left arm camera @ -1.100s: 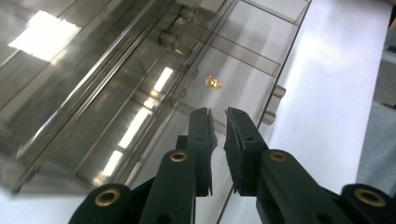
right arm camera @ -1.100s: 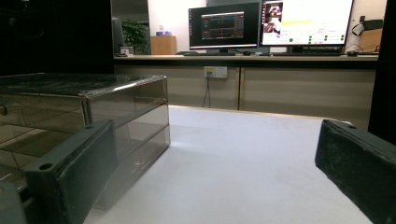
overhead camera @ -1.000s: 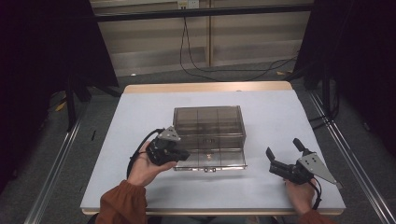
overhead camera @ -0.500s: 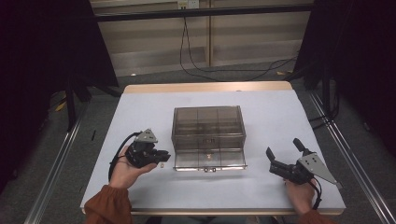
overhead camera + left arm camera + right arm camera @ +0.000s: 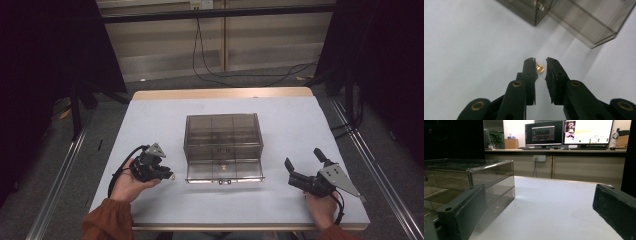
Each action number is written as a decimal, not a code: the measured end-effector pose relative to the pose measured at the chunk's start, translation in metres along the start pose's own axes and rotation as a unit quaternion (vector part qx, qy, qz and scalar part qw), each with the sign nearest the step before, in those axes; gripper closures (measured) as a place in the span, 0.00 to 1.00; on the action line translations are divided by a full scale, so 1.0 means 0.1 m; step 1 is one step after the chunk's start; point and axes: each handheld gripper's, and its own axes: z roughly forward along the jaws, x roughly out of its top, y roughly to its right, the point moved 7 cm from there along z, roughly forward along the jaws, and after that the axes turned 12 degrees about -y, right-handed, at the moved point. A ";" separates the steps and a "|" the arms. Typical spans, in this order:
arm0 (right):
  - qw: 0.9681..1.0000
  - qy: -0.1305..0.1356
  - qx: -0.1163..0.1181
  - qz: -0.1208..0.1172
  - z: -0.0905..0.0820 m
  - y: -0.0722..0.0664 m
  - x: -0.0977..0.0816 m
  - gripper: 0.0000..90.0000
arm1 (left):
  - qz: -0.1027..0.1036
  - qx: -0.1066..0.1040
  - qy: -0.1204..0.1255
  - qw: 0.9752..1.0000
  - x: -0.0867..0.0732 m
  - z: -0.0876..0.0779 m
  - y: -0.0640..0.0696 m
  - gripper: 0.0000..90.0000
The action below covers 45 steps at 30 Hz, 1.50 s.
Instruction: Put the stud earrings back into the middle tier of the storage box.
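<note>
The left gripper (image 5: 540, 65) has drawn back from the box (image 5: 223, 145) to its left; its jaws have just been parting and stand slightly spread around a small brass piece (image 5: 540, 68) at their tips, seemingly touching one pad. The right gripper (image 5: 306, 171), wide open and empty, stayed right of the box's pulled-out drawer (image 5: 224, 171). No writing is readable.

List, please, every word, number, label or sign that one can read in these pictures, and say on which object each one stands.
No text can be read.
Left monitor: lines on a dark screen, too small to read.
Right monitor: a yellow bar and small rows, blurred.
Smoky plastic drawer box: no label to see.
Left gripper and right gripper: no markings to see.
Small brass part: no marking.
</note>
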 end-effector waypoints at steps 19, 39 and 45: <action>1.000 0.000 -0.001 0.000 0.00 0.00 0.00 0.00 | 0.046 -0.004 -0.099 0.994 0.12 0.18 -0.07 0.84; 1.000 0.000 0.000 0.001 0.00 0.01 0.00 0.00 | 0.032 -0.019 -0.101 0.994 0.08 0.27 -0.07 0.94; 1.000 0.000 -0.001 0.001 0.00 0.01 0.00 0.00 | 0.009 -0.019 -0.072 0.997 0.06 0.23 -0.11 0.95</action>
